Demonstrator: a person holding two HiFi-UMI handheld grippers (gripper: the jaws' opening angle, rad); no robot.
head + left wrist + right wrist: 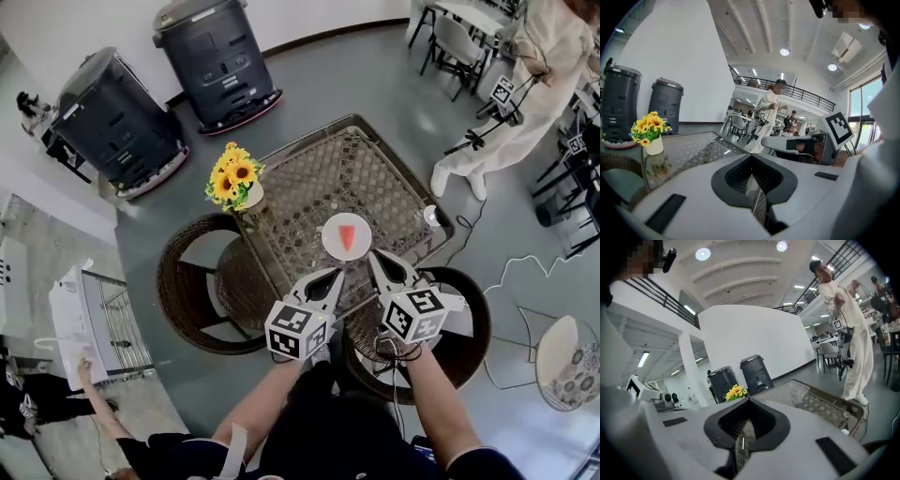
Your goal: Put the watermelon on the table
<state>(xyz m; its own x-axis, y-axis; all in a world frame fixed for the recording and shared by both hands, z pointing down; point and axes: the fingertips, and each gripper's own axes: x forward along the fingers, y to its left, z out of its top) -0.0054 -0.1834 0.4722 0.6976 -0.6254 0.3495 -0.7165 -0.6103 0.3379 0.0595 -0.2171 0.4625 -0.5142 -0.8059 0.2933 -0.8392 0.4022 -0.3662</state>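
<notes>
A red watermelon slice point(347, 234) lies on a small white plate point(328, 247) near the front edge of the glass-topped wicker table point(375, 173). Both grippers hang just short of that plate, on my side, clear of it. My left gripper point(335, 276) is shut with nothing between its fingers, and its own view shows the jaws point(752, 158) pressed together over the table edge. My right gripper point(375, 257) is shut and empty too, its jaws point(749, 402) meeting in its own view. The slice is out of sight in both gripper views.
A vase of yellow flowers point(234, 178) stands at the table's left corner. Wicker chairs sit at the front left point(192, 286) and front right point(464, 323). Two dark grey bins point(216, 56) stand beyond. A person in white point(525, 84) stands at the far right.
</notes>
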